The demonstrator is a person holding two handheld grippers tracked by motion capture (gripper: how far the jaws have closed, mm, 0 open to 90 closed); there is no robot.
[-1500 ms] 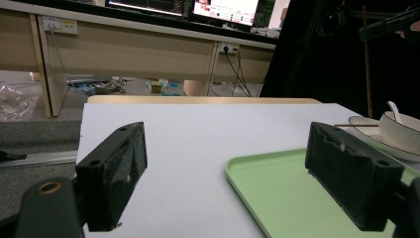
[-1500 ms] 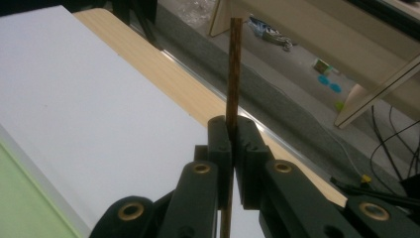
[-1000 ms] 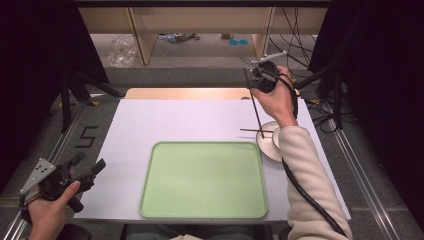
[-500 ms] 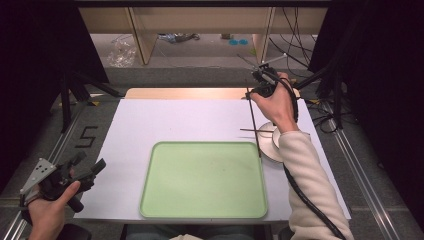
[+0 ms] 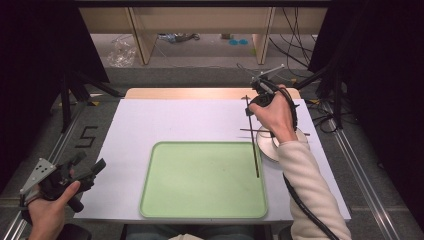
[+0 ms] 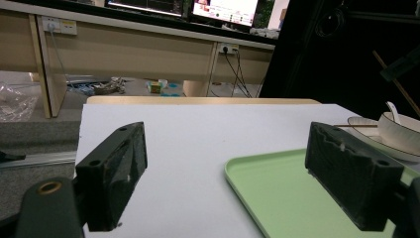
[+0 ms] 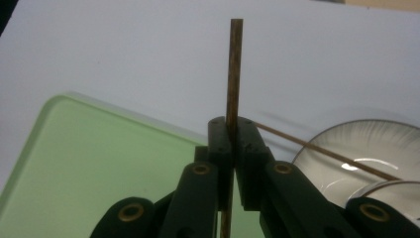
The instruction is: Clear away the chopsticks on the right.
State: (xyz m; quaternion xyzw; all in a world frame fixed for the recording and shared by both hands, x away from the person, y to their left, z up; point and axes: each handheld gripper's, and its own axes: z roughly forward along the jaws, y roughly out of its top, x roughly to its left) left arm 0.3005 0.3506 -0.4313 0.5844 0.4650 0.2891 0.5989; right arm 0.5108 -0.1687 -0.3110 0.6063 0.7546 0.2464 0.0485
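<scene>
Lowered toward the green tray (image 5: 200, 200), the right hand-held gripper (image 5: 248, 111) stays clamped on one chopstick (image 5: 254, 147); placing looks next.

Two handheld grippers: left gripper (image 5: 89, 169) at the near left corner, right gripper (image 7: 232, 130) at the far right. Two chopsticks: one chopstick (image 5: 252, 136) clamped upright, second chopstick (image 5: 250, 130) lying across the plate. One green tray (image 5: 200, 180). One white plate (image 5: 267, 147). One bowl (image 6: 398, 130). One spoon (image 6: 392, 111). One white table sheet (image 5: 175, 120).
</scene>
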